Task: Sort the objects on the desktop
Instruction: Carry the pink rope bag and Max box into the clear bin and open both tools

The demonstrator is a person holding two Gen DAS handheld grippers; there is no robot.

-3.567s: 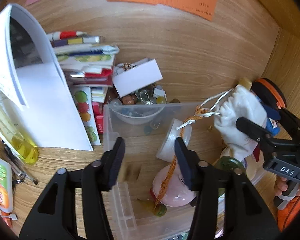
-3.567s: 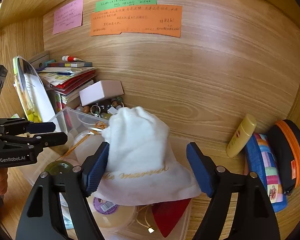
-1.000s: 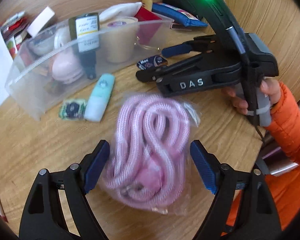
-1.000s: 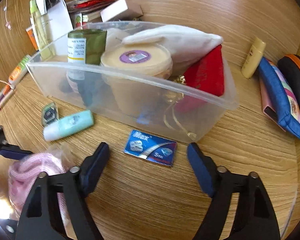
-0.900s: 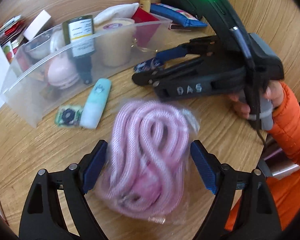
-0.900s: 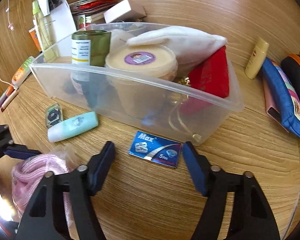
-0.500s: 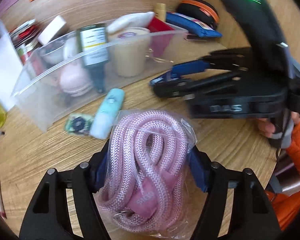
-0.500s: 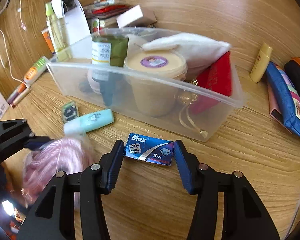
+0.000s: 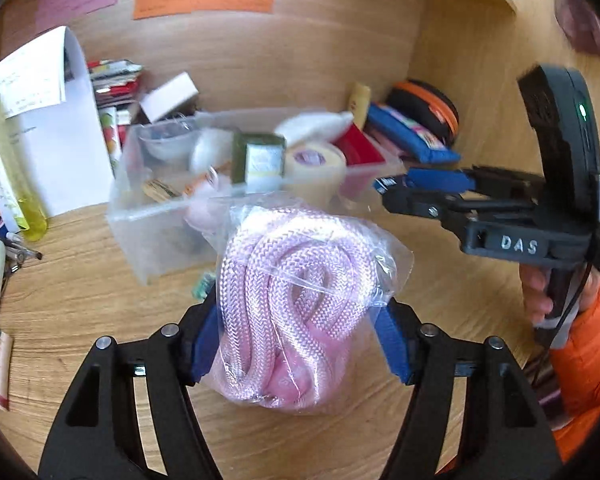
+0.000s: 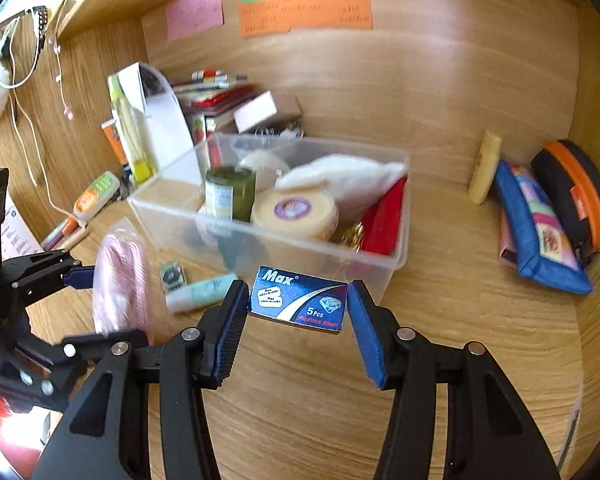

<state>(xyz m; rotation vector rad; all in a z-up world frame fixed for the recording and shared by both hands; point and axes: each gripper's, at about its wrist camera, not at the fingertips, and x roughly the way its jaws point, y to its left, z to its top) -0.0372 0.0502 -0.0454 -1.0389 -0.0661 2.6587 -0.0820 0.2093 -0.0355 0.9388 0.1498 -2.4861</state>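
We are holding a bagged pink rope (image 9: 296, 300) clamped in our left gripper (image 9: 296, 332) and a blue blade box (image 10: 298, 300) clamped in our right gripper (image 10: 298, 320), both above the desk before the part-filled clear bin (image 10: 396, 248), with a mint tube (image 10: 200, 292) lying unsorted

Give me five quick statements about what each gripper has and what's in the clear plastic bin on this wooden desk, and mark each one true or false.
1. The left gripper grips a pink braided rope in a clear plastic bag. True.
2. The right gripper is empty. False: it is shut on a small blue Max blade box.
3. The blue blade box lies on the wooden desk. False: it is lifted clear of the surface.
4. A dark green jar with a pale label stands inside the clear plastic bin. True.
5. The mint-green tube is inside the bin. False: it lies on the desk in front of the bin.
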